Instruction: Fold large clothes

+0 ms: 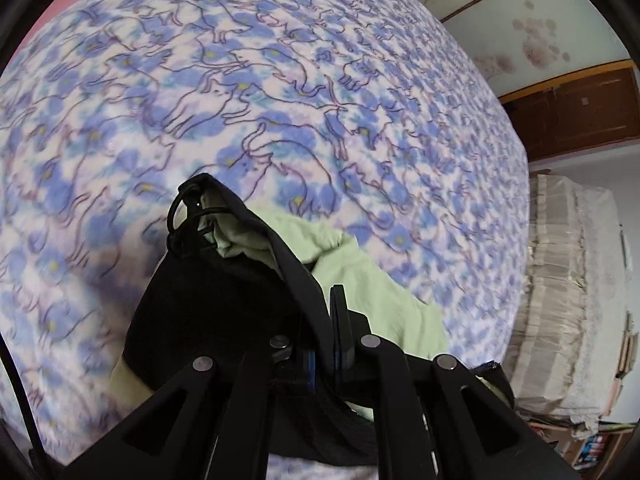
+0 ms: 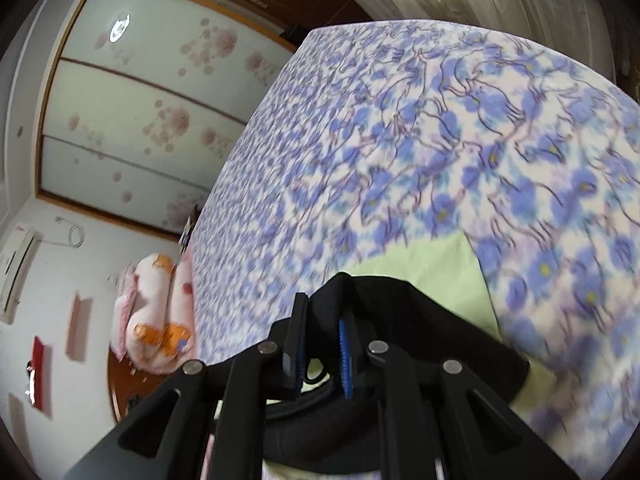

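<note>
One garment [image 1: 224, 304], black outside with a pale green lining, is held up over one bed covered by a blue-and-white floral blanket [image 1: 280, 92]. Two grippers carry it, one at each side. The left gripper [image 1: 326, 320] has its jaws nearly together, pinching a black hem of the garment between them; a loop of thin black cord [image 1: 180, 208] stands at the raised corner beyond the grip, and green lining spills out to the right of the fold. The right gripper [image 2: 320, 344] shows its jaws a little apart, with a thick fold of black fabric passing between the blue-ribbed pads [image 2: 345, 356] and filling the gap; the green lining [image 2: 432, 276] hangs forward from that fold against the blanket. In the right wrist view, two pink cushions with orange patches [image 2: 156, 312] lie beside the bed's left edge, and three frosted sliding panels with pink floral prints [image 2: 140, 120] fill the wall behind.
</note>
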{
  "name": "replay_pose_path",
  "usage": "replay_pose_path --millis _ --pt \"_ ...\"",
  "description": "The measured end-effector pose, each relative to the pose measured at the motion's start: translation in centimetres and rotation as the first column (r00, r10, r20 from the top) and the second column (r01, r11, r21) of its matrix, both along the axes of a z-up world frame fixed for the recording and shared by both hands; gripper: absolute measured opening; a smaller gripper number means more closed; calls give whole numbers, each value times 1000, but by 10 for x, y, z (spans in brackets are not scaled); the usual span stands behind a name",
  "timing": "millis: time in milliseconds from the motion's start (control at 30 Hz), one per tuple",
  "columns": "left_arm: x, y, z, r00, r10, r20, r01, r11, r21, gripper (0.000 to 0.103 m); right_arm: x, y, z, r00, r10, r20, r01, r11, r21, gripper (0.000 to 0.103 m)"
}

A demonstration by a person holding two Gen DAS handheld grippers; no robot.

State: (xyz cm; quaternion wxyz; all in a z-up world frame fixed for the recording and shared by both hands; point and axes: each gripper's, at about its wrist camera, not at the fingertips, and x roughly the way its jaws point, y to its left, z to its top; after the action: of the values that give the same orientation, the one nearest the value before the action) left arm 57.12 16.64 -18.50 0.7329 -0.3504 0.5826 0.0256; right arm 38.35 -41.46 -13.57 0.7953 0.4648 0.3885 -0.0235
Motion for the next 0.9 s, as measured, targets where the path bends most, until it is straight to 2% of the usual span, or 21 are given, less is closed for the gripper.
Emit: replay_pose_path --millis 133,267,433,533,567,633,700,767,800,833,900 --pt "28 -6 -38 999 25 -35 -24 1000 18 4 41 -9 -54 998 -54 -21 54 998 21 13" --pt "52 -10 -71 996 40 -75 -37 998 42 5 70 -18 -103 993 -75 -89 78 996 32 13" --pt "78 -18 -108 986 69 -152 -59 995 75 7 103 -16 -128 984 -30 -175 22 999 -48 13" --pt "82 -21 -118 983 74 -170 -59 994 94 11 121 -16 -140 970 -7 -242 -12 997 -78 14" --pt "84 -21 -118 983 71 -169 -55 993 100 14 125 -17 -143 966 -2 -259 -20 997 -81 16" --pt "89 -23 -116 984 63 -168 -38 988 151 31 134 -18 -148 956 9 -294 -37 995 -89 16" --pt "95 -25 -110 985 58 -160 -22 976 218 41 140 -17 -151 946 23 -325 -60 993 -106 17" --pt "97 -25 -103 987 42 -154 -5 972 236 48 142 -15 -150 939 41 -343 -87 989 -121 18" --pt "98 -26 -100 989 33 -147 4 970 245 57 143 -14 -148 936 54 -347 -104 986 -127 19" --pt "97 -26 -96 990 26 -140 11 966 257 65 142 -14 -146 935 63 -349 -114 985 -129 21" --pt "96 -26 -87 992 13 -129 25 957 290 73 142 -14 -139 931 85 -355 -146 978 -149 32"
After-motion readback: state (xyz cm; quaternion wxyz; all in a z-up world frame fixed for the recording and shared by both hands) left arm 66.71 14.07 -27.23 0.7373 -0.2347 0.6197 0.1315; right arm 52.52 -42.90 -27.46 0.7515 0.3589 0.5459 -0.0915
